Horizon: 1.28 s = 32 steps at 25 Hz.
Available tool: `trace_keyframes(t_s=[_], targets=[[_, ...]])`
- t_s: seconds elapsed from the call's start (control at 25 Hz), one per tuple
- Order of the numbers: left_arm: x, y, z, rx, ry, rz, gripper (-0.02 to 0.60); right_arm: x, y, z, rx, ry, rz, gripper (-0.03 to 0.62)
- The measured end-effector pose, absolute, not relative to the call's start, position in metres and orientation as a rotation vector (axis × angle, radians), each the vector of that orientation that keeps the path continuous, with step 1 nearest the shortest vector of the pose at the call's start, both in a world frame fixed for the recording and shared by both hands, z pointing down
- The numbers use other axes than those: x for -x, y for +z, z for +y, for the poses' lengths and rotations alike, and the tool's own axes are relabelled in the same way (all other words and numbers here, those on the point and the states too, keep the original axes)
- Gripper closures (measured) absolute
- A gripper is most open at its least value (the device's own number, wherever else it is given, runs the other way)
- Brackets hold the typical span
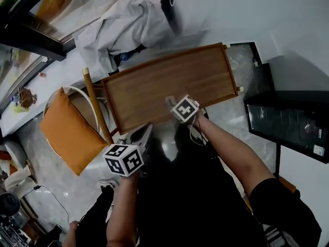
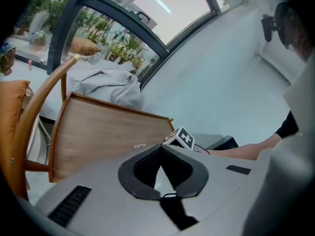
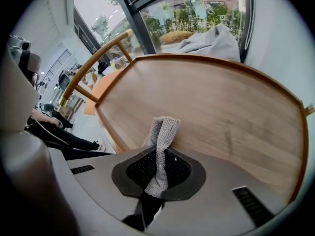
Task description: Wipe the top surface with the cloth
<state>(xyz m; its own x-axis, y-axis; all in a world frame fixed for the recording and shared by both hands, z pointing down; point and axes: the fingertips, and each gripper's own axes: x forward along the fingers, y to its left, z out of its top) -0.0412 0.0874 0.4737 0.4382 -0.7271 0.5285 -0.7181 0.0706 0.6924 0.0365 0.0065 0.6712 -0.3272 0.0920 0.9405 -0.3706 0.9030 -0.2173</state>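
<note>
Marble-patterned floor and a tall window frame a low wooden surface (image 1: 169, 81) with a raised rim, seen from above with the person standing at its near long edge.

The right tongs (image 3: 158, 157) are clamped on a grey knitted cloth (image 3: 163, 131). The cloth stands up from between the pads as a narrow, folded strip, with its free end over the near part of the wood. Whether that end touches the wood cannot be told. The left tongs (image 2: 161, 167) hold nothing. Their tips meet, with only a thin wedge of light behind them, and they hang back from the near edge, lower and to the left.

Just beside the left end of the surface stands a chair with an orange cushion (image 1: 67, 130). A rumpled pale sheet (image 1: 128, 24) lies beyond the far edge, and a black cabinet (image 1: 288, 122) stands to the right.

Judging by this, the cloth is gripped and wiping is at or near its start. The next move likely calls for pressing the cloth down onto the wood and sweeping it along. As the strip is narrow, the passes should overlap and run right up to the rim.
</note>
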Motion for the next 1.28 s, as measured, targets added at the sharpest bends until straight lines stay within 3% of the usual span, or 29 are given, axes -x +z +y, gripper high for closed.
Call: trace_keyframes(t_s=[0.6, 0.92, 1.28], targets=[[-0.08, 0.476, -0.011, -1.738, 0.021, -1.159, 0.571, -0.219, 0.659, -0.117, -0.506, 0.504, -1.81, 0.557], [-0.096, 0.477, -0.019, -1.747, 0.053, -1.148, 0.571, -0.281, 0.651, -0.156, -0.701, 0.338, -1.677, 0.557], [-0.084, 0.479, -0.014, -1.725, 0.041, -1.18, 0.571, -0.299, 0.649, -0.165, -0.888, 0.319, -1.544, 0.557]])
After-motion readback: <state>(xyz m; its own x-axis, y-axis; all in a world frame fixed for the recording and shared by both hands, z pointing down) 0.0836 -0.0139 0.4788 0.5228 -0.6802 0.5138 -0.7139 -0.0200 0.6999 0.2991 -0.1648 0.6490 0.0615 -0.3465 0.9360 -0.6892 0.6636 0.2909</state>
